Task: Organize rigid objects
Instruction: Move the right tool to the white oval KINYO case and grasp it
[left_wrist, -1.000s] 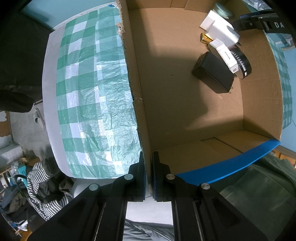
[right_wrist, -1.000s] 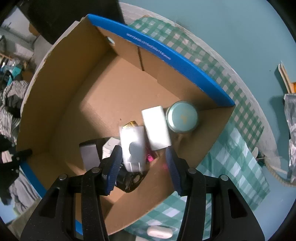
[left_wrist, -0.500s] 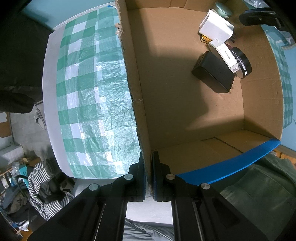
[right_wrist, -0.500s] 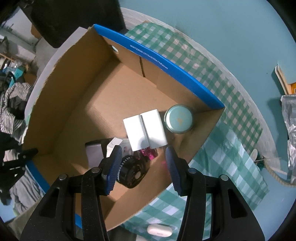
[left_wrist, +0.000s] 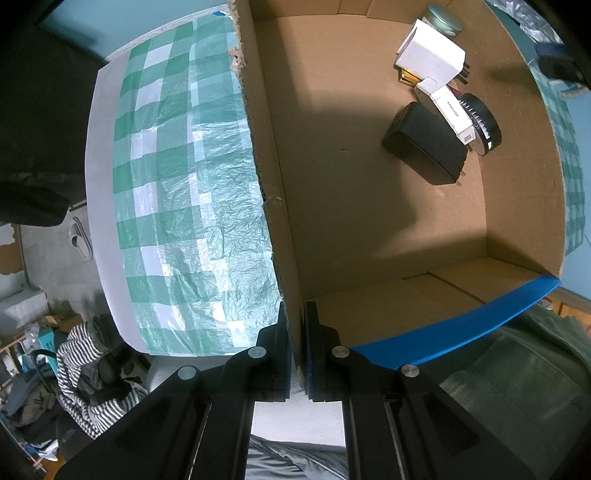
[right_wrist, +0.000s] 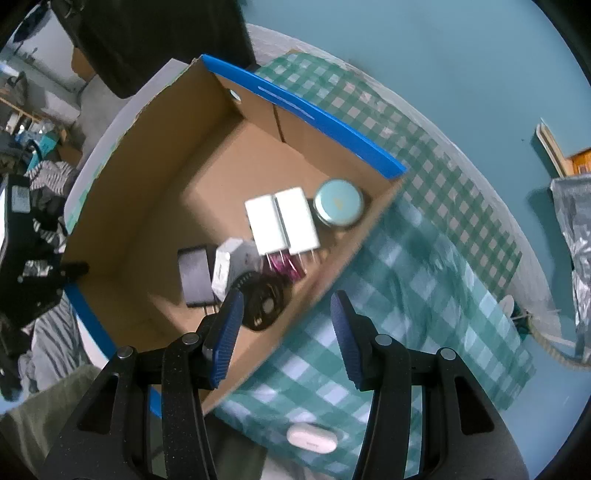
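Observation:
A brown cardboard box (left_wrist: 369, 221) with blue outer sides stands on a green checked cloth (left_wrist: 177, 206). My left gripper (left_wrist: 297, 325) is shut on the box's near wall. Inside lie two white chargers (right_wrist: 280, 221), a teal round tin (right_wrist: 338, 202), a black adapter (right_wrist: 194, 275), a white box (right_wrist: 225, 267), a black round object (right_wrist: 262, 301) and pink items (right_wrist: 282, 266). My right gripper (right_wrist: 286, 325) is open and empty, above the box's right wall. The chargers (left_wrist: 430, 55) and adapter (left_wrist: 424, 142) also show in the left wrist view.
A white oval case (right_wrist: 312, 437) lies on the cloth below my right gripper. A silver bag (right_wrist: 576, 229) sits at the far right. Striped clothing (left_wrist: 88, 362) lies on the floor beyond the table edge.
My right gripper let go of a white charger, which now lies beside the other one in the box. The gripper has pulled back and to the right, away from the box.

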